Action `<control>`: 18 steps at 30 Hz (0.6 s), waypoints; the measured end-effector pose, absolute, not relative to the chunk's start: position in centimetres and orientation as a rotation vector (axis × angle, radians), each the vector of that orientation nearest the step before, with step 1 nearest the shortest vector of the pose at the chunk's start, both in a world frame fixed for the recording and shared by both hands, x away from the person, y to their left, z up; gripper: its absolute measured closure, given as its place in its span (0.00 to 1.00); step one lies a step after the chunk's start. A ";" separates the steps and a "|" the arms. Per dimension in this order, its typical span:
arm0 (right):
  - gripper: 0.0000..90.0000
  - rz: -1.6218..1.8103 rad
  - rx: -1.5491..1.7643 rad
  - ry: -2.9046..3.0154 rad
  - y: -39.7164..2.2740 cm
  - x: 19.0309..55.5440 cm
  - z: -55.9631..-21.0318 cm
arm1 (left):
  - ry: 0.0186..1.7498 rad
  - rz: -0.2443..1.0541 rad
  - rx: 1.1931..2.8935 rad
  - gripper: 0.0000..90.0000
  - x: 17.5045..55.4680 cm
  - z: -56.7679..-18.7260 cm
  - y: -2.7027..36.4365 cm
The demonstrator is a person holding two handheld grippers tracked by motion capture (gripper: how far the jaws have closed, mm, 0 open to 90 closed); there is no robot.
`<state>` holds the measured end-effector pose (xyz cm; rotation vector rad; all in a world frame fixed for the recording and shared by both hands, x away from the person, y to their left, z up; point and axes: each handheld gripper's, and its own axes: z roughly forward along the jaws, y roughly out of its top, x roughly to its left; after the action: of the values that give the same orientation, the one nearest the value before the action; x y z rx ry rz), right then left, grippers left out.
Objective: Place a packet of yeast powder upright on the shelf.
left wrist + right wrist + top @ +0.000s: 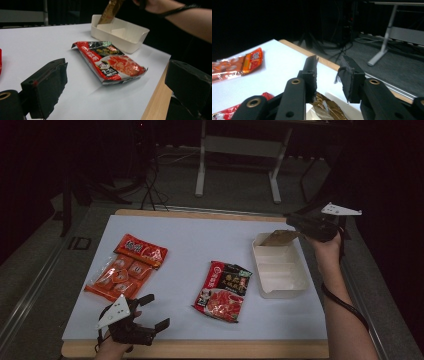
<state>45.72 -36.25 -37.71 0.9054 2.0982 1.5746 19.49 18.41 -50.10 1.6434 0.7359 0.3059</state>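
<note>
The packing step reads as a drop-off: the white box (278, 272) at right of the surface (190, 240) takes the brown packet (280, 238), leaning at its far end. The right gripper (295, 222) at upper right has its fingers parted, released, just above the packet. Next, probably the red packet (223, 291) at centre; the left gripper (150, 312), lower left, gapes empty.

No words could be read. The red and black packet (109, 61) had writing and a round picture on its front, but it was too small and blurry. The orange bag (127, 267) had white marks on its top, too blurry to read.
</note>
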 end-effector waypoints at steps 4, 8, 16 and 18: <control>0.73 1.562 0.881 2.101 -36.1 44.4 -36.7 | 0.724 0.326 1.677 0.06 19.7 -50.0 17.9; 0.68 1.561 0.909 2.100 -35.7 43.1 -36.1 | 0.721 0.327 1.676 0.06 19.8 -49.9 17.5; 0.26 1.531 0.950 2.069 -34.2 39.7 -35.8 | 0.745 0.298 1.673 0.08 20.1 -49.3 17.0; 0.18 1.551 0.955 2.055 -34.0 38.6 -35.9 | 0.761 0.267 1.679 0.08 20.3 -49.1 17.0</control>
<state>38.62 -33.95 -35.94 0.9555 2.0548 1.5514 20.30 17.00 -49.11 1.6789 0.7608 0.2666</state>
